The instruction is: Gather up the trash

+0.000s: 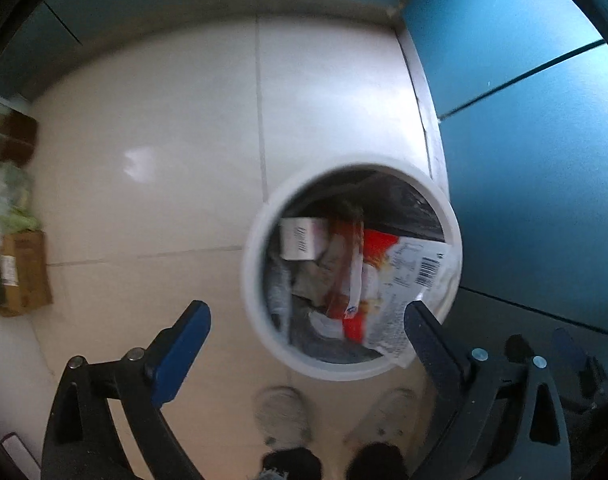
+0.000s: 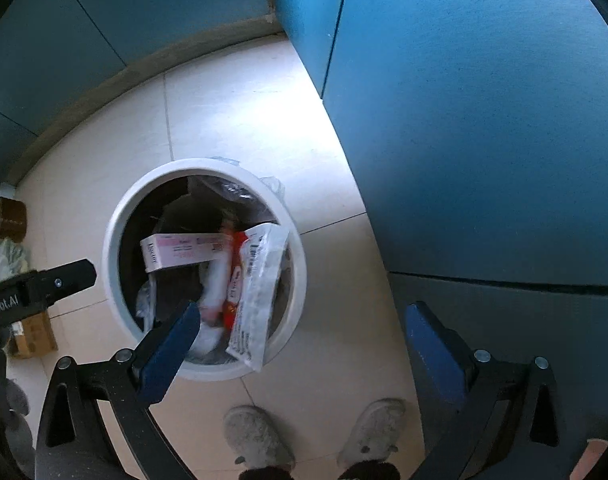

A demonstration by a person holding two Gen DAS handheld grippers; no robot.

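Observation:
A round white trash bin [image 1: 252, 280] stands on the tiled floor; it also shows in the right wrist view [image 2: 111, 256]. It holds trash: a white and pink box [image 1: 301, 239] [image 2: 179, 251], a red and white wrapper [image 1: 354, 280] [image 2: 233, 280], and a clear printed bag with a barcode [image 1: 416, 272] [image 2: 257, 296] leaning over the rim. My left gripper [image 1: 308, 320] is open and empty above the bin's near edge. My right gripper [image 2: 304, 320] is open and empty, just right of the bin. The left gripper's finger also shows at the left of the right wrist view [image 2: 69, 276].
Blue cabinet fronts [image 1: 524, 120] [image 2: 484, 120] stand close to the right of the bin. Cardboard boxes [image 1: 21, 272] [image 2: 35, 336] and plastic bags [image 1: 7, 196] lie by the left wall. The person's slippers [image 1: 281, 416] [image 2: 257, 436] are below the grippers.

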